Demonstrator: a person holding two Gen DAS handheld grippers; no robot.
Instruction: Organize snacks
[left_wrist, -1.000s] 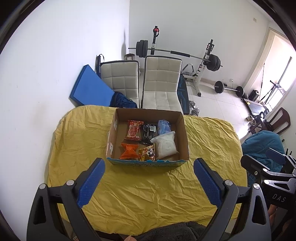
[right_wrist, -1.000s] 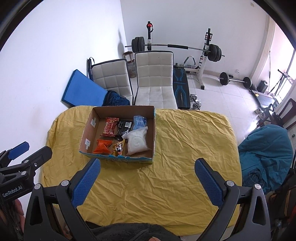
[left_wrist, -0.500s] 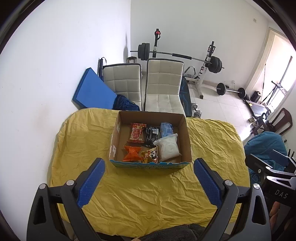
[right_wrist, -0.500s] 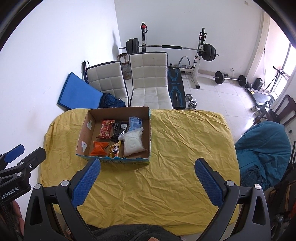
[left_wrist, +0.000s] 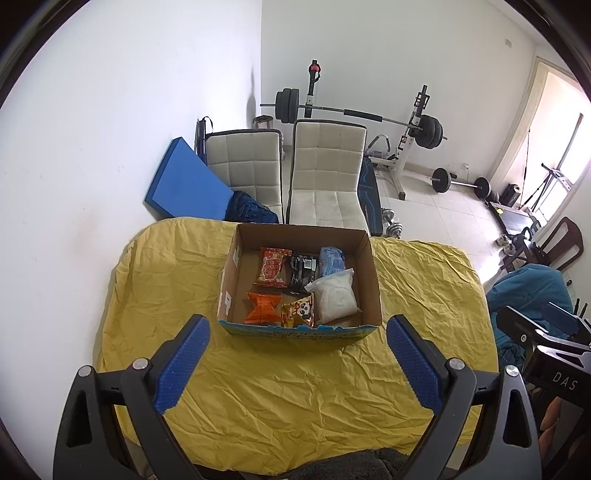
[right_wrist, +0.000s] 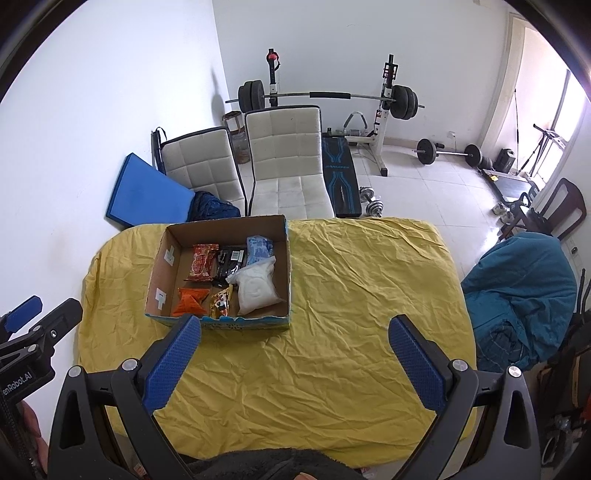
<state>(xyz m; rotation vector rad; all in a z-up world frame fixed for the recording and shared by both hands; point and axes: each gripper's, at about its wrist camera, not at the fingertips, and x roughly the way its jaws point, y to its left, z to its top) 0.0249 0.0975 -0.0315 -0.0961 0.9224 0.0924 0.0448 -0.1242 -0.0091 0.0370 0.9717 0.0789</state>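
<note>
An open cardboard box (left_wrist: 373, 291) (right_wrist: 289, 280) stands on a table under a yellow cloth (left_wrist: 295, 387) (right_wrist: 351, 295). Inside lie a red snack pack (left_wrist: 272, 266) (right_wrist: 201, 263), a black pack (left_wrist: 303, 268) (right_wrist: 229, 261), a blue pack (left_wrist: 331, 259) (right_wrist: 259, 248), a white bag (left_wrist: 335, 297) (right_wrist: 256, 288), an orange pack (left_wrist: 263, 308) (right_wrist: 190, 301) and a small panda pack (left_wrist: 300, 313) (right_wrist: 221, 303). My left gripper (left_wrist: 298, 363) and right gripper (right_wrist: 295, 363) hang open and empty above the table's near side, well back from the box.
Two white chairs (left_wrist: 325, 177) stand behind the table, with a blue mat (left_wrist: 184, 192) against the wall. A barbell rack (right_wrist: 384, 110) and weights fill the far floor. A teal-covered seat (right_wrist: 517, 280) sits to the right of the table.
Both grippers have drawn back and risen, so the box looks smaller and farther. Both stay open and empty. The snacks have not moved.
</note>
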